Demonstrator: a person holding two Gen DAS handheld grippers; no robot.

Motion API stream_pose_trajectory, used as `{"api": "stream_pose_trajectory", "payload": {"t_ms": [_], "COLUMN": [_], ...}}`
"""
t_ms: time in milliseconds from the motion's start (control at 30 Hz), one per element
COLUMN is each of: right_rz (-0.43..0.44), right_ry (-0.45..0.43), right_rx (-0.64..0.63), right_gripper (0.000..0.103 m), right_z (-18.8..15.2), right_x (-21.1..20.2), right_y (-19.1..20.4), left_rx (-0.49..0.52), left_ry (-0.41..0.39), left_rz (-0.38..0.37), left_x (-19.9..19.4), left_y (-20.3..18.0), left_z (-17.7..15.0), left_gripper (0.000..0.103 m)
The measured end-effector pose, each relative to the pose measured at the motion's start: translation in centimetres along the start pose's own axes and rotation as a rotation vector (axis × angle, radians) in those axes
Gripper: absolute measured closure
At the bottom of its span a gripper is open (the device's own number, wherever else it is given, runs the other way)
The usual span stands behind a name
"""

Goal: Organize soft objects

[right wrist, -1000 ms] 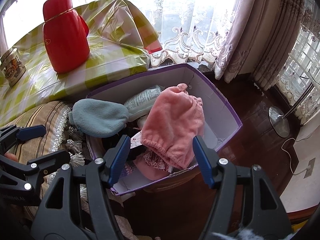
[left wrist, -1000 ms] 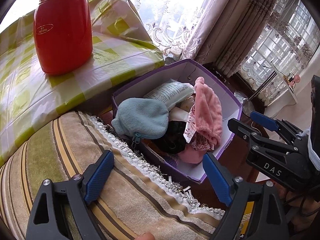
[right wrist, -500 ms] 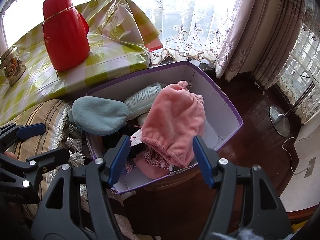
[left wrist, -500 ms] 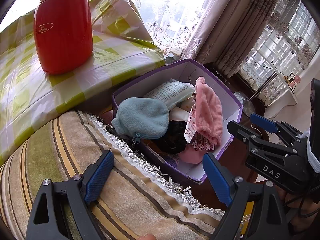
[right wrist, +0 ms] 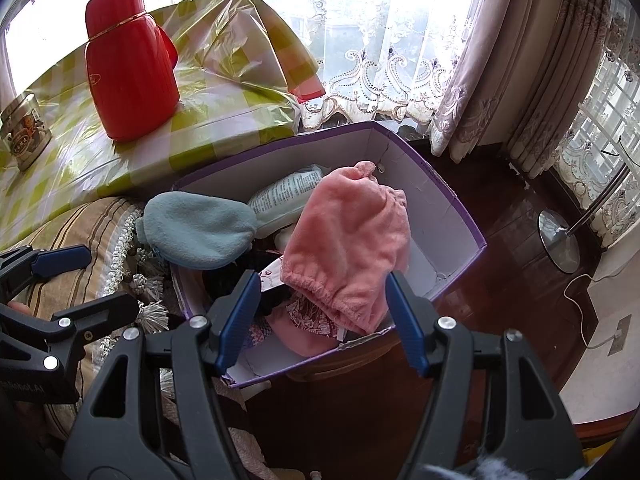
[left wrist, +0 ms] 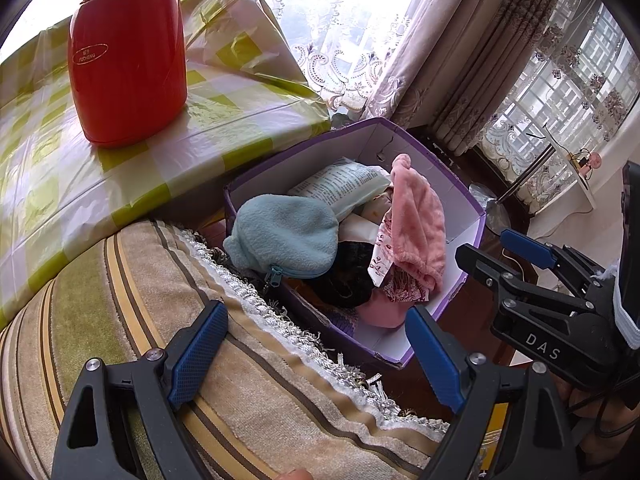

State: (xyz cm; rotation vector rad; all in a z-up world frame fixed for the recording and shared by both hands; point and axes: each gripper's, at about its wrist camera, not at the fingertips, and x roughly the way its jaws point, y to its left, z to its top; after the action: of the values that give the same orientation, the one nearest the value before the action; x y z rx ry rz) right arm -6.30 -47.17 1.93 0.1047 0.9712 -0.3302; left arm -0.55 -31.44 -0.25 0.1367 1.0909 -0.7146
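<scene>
Both grippers empty above purple box (right wrist: 460, 216).

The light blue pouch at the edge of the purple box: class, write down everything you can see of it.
The light blue pouch is a soft, rounded, fleecy bag with a zip along its lower edge and a small zip pull hanging down. It looks closed, though the zip is only partly visible. It lies flat across the near corner of the purple box, partly overhanging the rim toward the striped cushion. It rests on dark fabric and against a printed packet. Neither set of tongs touches it.
</scene>
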Motion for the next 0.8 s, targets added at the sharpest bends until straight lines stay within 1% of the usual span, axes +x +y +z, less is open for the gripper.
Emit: {"api": "stream_pose_trajectory", "payload": {"t_ms": [500, 800], "right_rz": [-0.002, -0.006], "right_ry": [0.005, 0.011], "right_rx": [0.005, 0.005], "right_gripper": [0.035, 0.035], "right_z": [-0.14, -0.12], "right_x": [0.16, 0.24], "right_y": [-0.23, -0.45], "left_rx": [-0.001, 0.008], "left_ry": [0.002, 0.005], "left_rz": [0.004, 0.011], "left_x": [0.22, 0.69], "left_y": [0.00, -0.46], "left_z": [0.01, 0.24], "left_gripper": [0.012, 0.008]}}
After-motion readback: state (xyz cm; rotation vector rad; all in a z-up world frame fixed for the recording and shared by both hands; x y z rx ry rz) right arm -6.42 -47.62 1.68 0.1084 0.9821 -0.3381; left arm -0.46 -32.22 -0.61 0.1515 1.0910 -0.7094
